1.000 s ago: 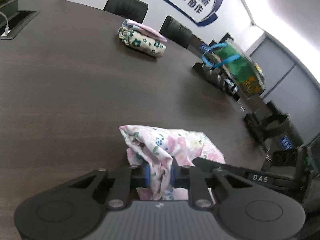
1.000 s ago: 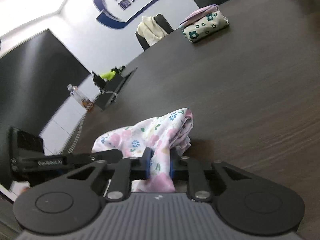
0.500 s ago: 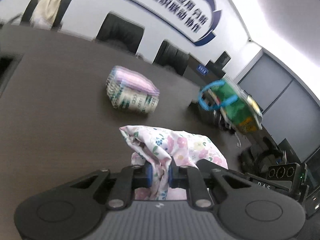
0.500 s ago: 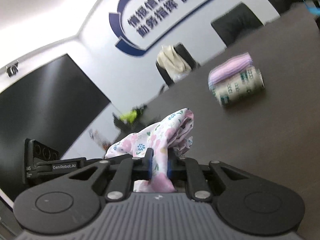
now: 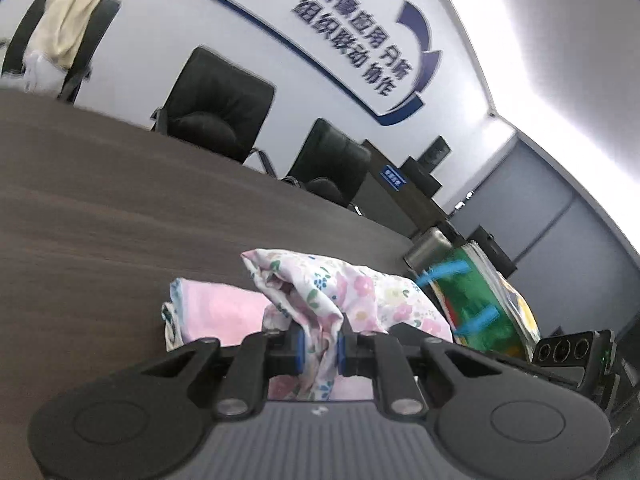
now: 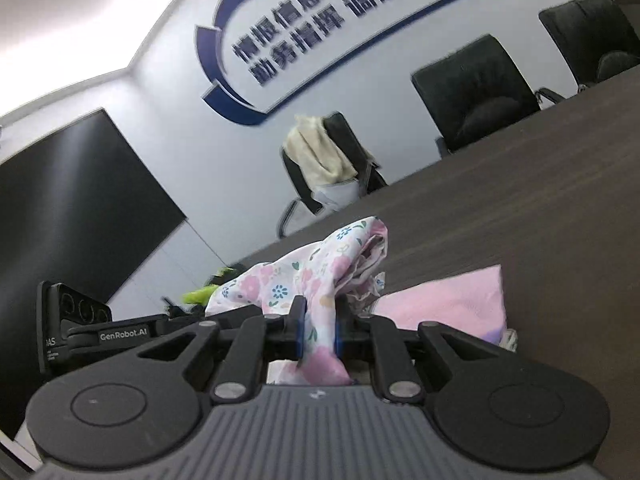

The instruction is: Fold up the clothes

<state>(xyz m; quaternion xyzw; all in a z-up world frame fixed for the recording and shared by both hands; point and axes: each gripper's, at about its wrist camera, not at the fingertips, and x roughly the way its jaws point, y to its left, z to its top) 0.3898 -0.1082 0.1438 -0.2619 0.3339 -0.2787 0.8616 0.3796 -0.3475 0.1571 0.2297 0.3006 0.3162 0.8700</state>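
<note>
A folded floral garment point(image 5: 348, 292), white with pink and blue flowers, hangs between both grippers above the dark table. My left gripper point(image 5: 319, 346) is shut on one end of it; my right gripper point(image 6: 318, 330) is shut on the other end of the same floral garment point(image 6: 316, 276). Right below and just beyond it lies a stack of folded clothes point(image 5: 216, 312) with a pink piece on top, also seen as a pink sheet, the stack of folded clothes point(image 6: 444, 304). The stack's lower layers are mostly hidden by the gripper bodies.
The dark wooden table point(image 5: 100, 208) stretches away to black office chairs point(image 5: 224, 108); one chair point(image 6: 328, 160) carries a cream cloth. A green bag with blue handles point(image 5: 476, 304) stands at the right. A dark screen point(image 6: 72, 200) hangs on the wall.
Both grippers have carried the floral garment up and far across the table toward the far edge. The stack of folded clothes, distant before, now lies directly under the garment.
</note>
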